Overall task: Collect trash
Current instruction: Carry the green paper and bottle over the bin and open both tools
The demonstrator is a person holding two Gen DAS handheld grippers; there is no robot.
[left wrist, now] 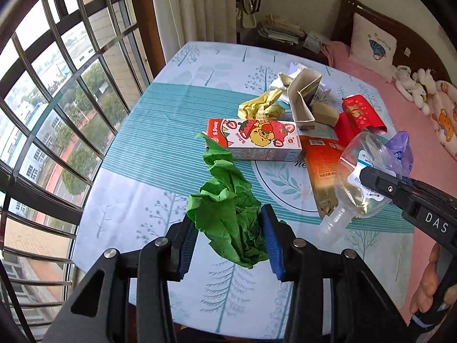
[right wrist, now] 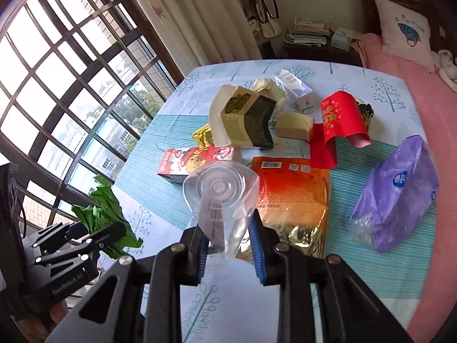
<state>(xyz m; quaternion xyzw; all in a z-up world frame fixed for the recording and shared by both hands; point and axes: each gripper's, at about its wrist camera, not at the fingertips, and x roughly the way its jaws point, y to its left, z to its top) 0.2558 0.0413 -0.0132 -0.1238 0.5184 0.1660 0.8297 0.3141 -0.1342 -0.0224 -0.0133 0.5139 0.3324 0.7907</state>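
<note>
My left gripper (left wrist: 228, 223) is shut on a crumpled green paper (left wrist: 225, 200) and holds it above the table; the paper also shows in the right wrist view (right wrist: 105, 217). My right gripper (right wrist: 228, 228) is shut on a crushed clear plastic bottle (right wrist: 222, 197), lifted off the table; the bottle also shows in the left wrist view (left wrist: 360, 177). On the table lie a strawberry drink carton (left wrist: 254, 140), a yellow crumpled paper (left wrist: 261, 105), an orange snack bag (right wrist: 294, 191), a red packet (right wrist: 340, 117), a torn cardboard box (right wrist: 242, 117) and a purple plastic bag (right wrist: 397, 194).
The table (left wrist: 148, 143) has a light blue tree-print cloth. A barred window (left wrist: 51, 91) is on the left. A bed with a pink cover (right wrist: 428, 100), a pillow and soft toys is on the right. A stack of papers (right wrist: 308, 31) sits on a dark stand behind.
</note>
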